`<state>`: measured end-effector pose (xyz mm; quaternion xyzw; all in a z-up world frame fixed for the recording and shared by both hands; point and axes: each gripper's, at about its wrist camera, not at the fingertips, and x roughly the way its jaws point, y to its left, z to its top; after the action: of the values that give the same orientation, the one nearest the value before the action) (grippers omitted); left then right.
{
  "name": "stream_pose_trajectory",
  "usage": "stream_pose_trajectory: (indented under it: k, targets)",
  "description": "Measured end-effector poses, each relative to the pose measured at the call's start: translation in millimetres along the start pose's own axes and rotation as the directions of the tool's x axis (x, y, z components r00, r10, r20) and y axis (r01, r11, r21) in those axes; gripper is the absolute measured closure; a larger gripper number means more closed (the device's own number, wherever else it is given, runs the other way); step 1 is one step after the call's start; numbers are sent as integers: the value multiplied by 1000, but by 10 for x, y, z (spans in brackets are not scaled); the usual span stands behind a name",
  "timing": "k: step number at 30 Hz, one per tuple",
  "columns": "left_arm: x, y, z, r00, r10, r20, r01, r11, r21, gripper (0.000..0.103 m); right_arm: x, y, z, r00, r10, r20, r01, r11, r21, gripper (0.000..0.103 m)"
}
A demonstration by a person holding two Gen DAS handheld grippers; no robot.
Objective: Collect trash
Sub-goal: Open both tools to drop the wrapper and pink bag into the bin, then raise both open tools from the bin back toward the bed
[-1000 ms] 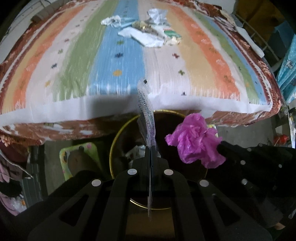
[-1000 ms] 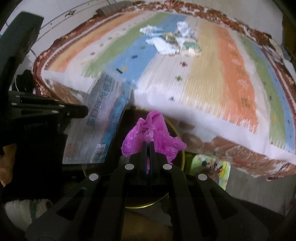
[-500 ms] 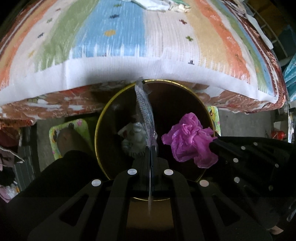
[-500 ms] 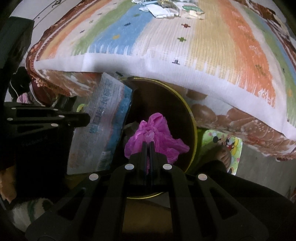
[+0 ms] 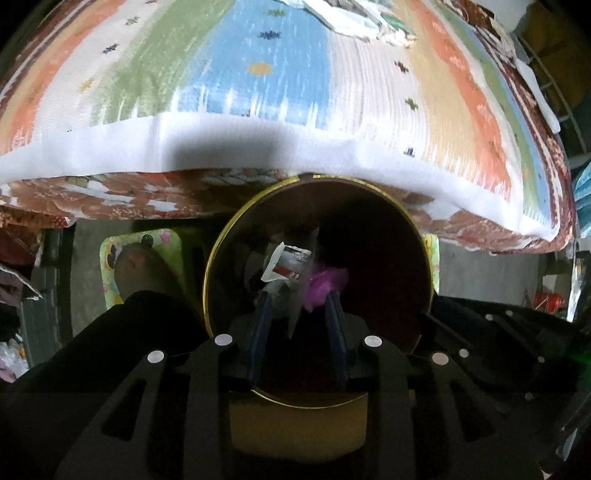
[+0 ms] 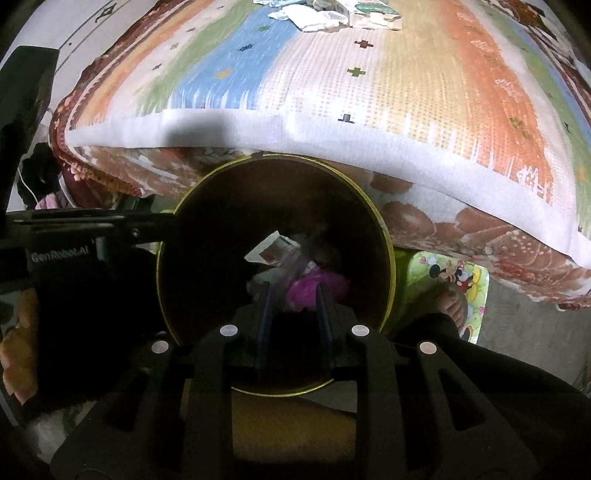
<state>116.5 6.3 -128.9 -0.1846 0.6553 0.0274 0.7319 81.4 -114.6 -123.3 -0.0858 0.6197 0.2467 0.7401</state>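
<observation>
While poised above a dark round bin (image 5: 391, 236) with a gold rim, left claw (image 5: 300, 308) spread wide, nothing between its blue-edged fingers (image 5: 260, 325). Same stance for the right claw (image 6: 292, 304): parted, empty, aimed straight down the bin's mouth (image 6: 207, 221). Down inside, crumpled magenta plastic (image 5: 327, 282) resting on the heap, seen also from the right wrist view (image 6: 314, 286). Just beside it, a white-and-red torn wrapper (image 5: 290, 262), tilted, lying among greyish scraps too dim to name; same wrapper in the right view (image 6: 271, 251). Clear film near the wrapper faintly visible, outline uncertain.

Beyond the bin, edge of a bed under a striped quilt (image 5: 258, 92) in orange, green, blue and cream, white border hanging over the bin's far rim. Farther up the quilt, well apart from the bin, a cluster of uncollected litter (image 5: 354, 18): white paper and a green-printed packet, again at the top of the right view (image 6: 325, 14). Below the bed edge, a cartoon-print slipper (image 6: 450, 277) on the floor with a bare foot (image 6: 452, 302) in it, right of the bin. Left claw's black body (image 6: 74, 254) crossing the left side of the right view, close by the rim.
</observation>
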Motion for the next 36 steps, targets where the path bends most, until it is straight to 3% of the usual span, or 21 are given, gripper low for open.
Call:
stream_pose_trajectory:
  k: [5, 8, 15, 20, 24, 28, 36]
  targets:
    - [-120, 24, 27, 999, -17, 50, 18, 1000, -20, 68, -144, -33, 30, 998, -11, 58, 11, 1000, 14, 80]
    - [-242, 46, 51, 995, -31, 97, 35, 999, -36, 66, -285, -71, 54, 994, -3, 109, 0, 999, 32, 74]
    - [-603, 40, 71, 968, -77, 239, 88, 996, -35, 51, -530, -42, 94, 977, -32, 212, 31, 999, 5, 68]
    - [-714, 96, 131, 956, -123, 267, 141, 989, -49, 46, -660, -16, 118, 961, -54, 272, 60, 998, -16, 63]
    - [-807, 131, 195, 951, -97, 294, 118, 991, -55, 45, -806, -10, 187, 941, -73, 330, 88, 996, -33, 58]
    - [-973, 148, 317, 934, -93, 344, 113, 993, -38, 39, -984, -24, 346, 917, -82, 389, 114, 992, -61, 50]
    - [-1032, 116, 665, 924, -75, 375, 96, 995, -38, 28, -1155, -64, 729, 903, -55, 426, 111, 988, -107, 38]
